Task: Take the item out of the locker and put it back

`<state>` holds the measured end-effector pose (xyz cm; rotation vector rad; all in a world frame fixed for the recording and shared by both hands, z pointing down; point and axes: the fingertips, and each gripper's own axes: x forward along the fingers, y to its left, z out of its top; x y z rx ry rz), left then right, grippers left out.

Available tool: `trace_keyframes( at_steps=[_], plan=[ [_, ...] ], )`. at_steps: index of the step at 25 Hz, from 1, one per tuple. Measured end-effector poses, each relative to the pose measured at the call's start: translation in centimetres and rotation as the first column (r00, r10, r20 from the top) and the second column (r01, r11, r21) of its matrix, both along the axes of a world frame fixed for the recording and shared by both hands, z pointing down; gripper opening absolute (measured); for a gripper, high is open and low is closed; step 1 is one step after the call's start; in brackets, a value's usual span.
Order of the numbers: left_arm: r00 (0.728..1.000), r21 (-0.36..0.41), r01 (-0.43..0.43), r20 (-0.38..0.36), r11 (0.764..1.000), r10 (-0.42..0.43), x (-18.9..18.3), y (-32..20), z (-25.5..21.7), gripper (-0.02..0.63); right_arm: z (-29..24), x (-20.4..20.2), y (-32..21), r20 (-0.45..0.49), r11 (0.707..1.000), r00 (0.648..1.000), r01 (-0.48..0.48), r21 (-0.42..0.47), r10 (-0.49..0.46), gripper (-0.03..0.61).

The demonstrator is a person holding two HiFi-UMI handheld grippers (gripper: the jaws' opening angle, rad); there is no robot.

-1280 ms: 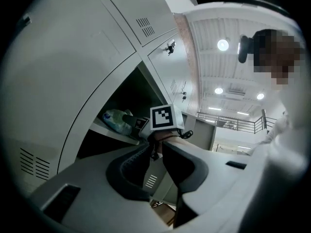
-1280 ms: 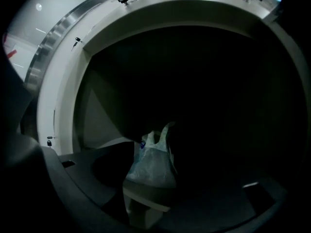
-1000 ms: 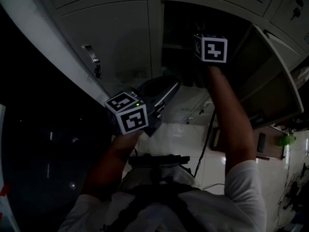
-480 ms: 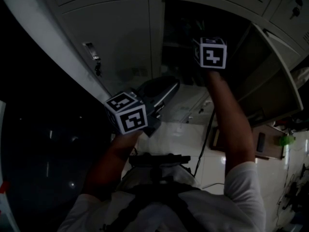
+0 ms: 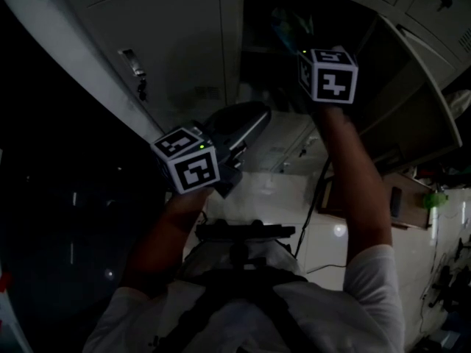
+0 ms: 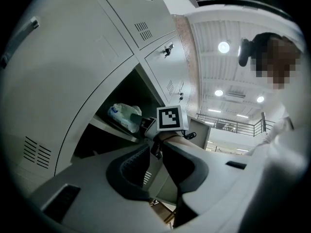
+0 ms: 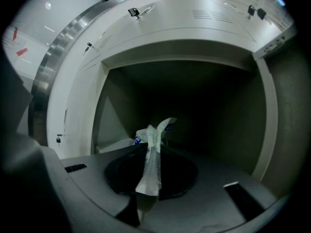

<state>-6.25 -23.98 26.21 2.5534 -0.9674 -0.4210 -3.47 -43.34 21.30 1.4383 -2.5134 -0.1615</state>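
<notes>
A crumpled white plastic packet [image 7: 153, 152] with some blue print lies at the front of the open locker compartment [image 7: 204, 115]. My right gripper [image 7: 149, 176] reaches into that compartment, and its jaws are pinched together on the packet's near end. From the side, the right gripper [image 6: 145, 124] meets the packet [image 6: 124, 116] on the locker shelf [image 6: 104, 127]. My left gripper [image 6: 156, 163] hangs lower, outside the locker, open with nothing between its jaws. From above, the left gripper [image 5: 239, 127] sits below the closed door.
The locker's open door [image 5: 416, 116] swings out to the right of my right arm. A closed locker door [image 5: 169, 43] with a latch is on the left. More closed lockers [image 6: 146, 18] stand above. A person stands behind at the right.
The right gripper's marker cube has shifted slightly right and nearer to the camera. The left gripper has drifted a little left. A pale bit of the packet now shows above the right gripper.
</notes>
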Motion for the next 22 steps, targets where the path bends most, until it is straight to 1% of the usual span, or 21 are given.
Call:
trace_keyframes(
  at_steps=[3, 7, 13, 18, 21, 22],
  plan=[
    [1.000, 0.009, -0.008, 0.002, 1.000, 0.008, 0.3, 0.2, -0.3, 0.069, -0.2, 0.3, 0.9, 0.002, 1.000, 1.000, 0.009, 0.004, -0.009, 0.038],
    [1.000, 0.001, -0.013, -0.003, 1.000, 0.013, 0.7, 0.8, -0.3, 0.069, -0.3, 0.8, 2.2, -0.002, 1.000, 1.000, 0.011, 0.000, -0.011, 0.037],
    [1.000, 0.007, 0.004, -0.015, 1.000, -0.003, 0.4, 1.0, -0.4, 0.066, -0.7, 1.6, 3.7, 0.011, 1.000, 1.000, 0.012, 0.008, -0.012, 0.034],
    [1.000, 0.013, -0.007, -0.026, 1.000, 0.007, 0.4, 2.0, 0.1, 0.066, -0.2, 2.5, 5.4, 0.024, 1.000, 1.000, -0.005, 0.029, 0.005, 0.034],
    [0.999, 0.014, -0.017, -0.031, 1.000, 0.017, 0.4, 2.2, 0.0, 0.066, -0.1, 2.8, 6.0, 0.031, 1.000, 1.000, 0.002, 0.031, -0.003, 0.032],
    [0.999, 0.014, -0.019, -0.033, 1.000, 0.019, 0.5, 2.2, -0.1, 0.048, -0.2, 3.0, 6.2, 0.031, 1.000, 1.000, 0.001, 0.030, -0.002, 0.032]
  ],
)
